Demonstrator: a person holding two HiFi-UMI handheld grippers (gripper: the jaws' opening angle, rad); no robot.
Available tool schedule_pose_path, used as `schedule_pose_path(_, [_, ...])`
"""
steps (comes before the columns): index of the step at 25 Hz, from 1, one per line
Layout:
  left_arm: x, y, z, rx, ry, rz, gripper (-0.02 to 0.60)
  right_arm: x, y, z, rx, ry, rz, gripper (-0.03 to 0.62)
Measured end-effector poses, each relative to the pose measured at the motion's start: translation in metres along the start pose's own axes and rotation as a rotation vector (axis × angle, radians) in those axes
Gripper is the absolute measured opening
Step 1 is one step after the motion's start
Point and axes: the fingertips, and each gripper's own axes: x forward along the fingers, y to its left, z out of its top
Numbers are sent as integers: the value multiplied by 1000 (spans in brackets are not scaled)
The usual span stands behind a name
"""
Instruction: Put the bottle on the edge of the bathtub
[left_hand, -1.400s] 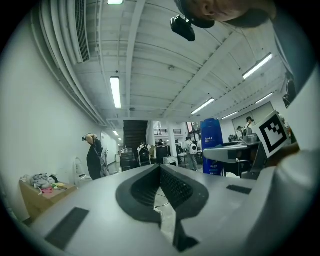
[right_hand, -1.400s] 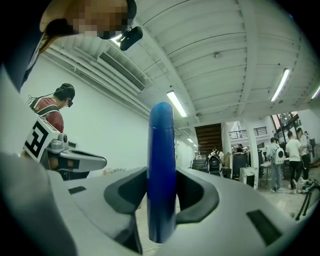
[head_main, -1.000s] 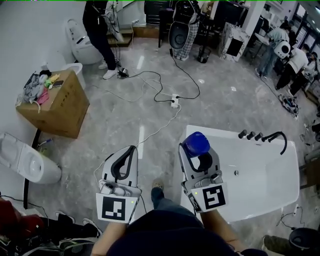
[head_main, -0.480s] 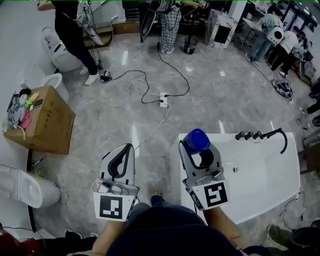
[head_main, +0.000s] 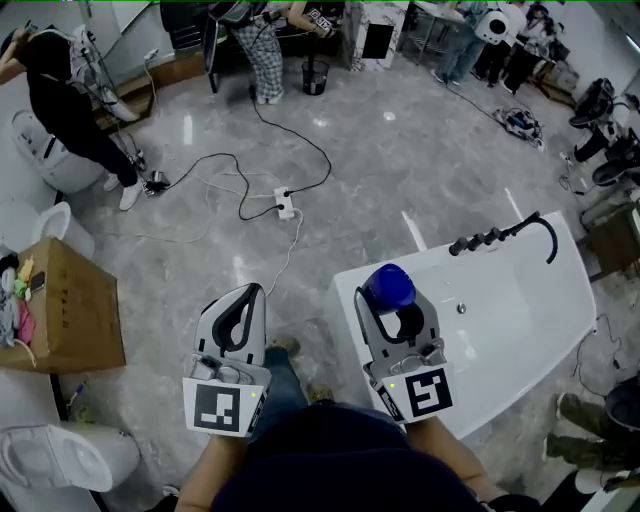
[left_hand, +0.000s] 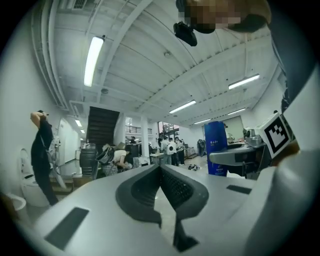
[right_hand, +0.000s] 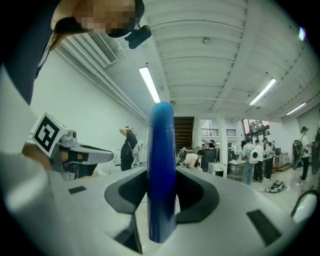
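Observation:
A blue bottle (head_main: 388, 287) stands upright between the jaws of my right gripper (head_main: 391, 303), which is shut on it. It hangs over the near left corner of the white bathtub (head_main: 520, 370). In the right gripper view the bottle (right_hand: 161, 165) fills the gap between the dark pads. My left gripper (head_main: 254, 294) hovers over the grey floor to the left of the tub, jaws shut with nothing in them. In the left gripper view its pads (left_hand: 172, 186) meet, and the bottle (left_hand: 216, 148) shows to the right.
A black faucet set (head_main: 502, 237) sits on the tub's far rim. A cardboard box (head_main: 62, 312) and a white toilet (head_main: 62, 457) stand at the left. Cables and a power strip (head_main: 285, 206) lie on the floor ahead. People stand at the far side of the room.
The head view has swung: the tub turned and the box and toilets slid left and down. Both grippers keep the same pose, and the bottle stays gripped.

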Motion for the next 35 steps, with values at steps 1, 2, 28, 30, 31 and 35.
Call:
schedule_pose_path(1, [18,7,-1,-1,-6,-41,23,12,-5,-2,-1,6,-31,170])
schedule_pose_path(2, [35,13,-2,-1,-11,-87,23,24,-10,-5,-1,11,-66,170])
schedule_pose_path(28, [205,-47,-61,-22,35,-961,23,57,-83,-94,80,208,-667,170])
schedule_pose_path(30, [211,-51,-69,-12,49,-955,23,60,-90,-108,81,209,-640,170])
schedule_pose_path(31, [214,-54,-73,-7,52,-948,23,61,-95,-115,78,207,-624,170])
schedule_pose_path(35, [227,-67,-91,33,77,-931,23,66,-113,-152,87,226,-563,170])
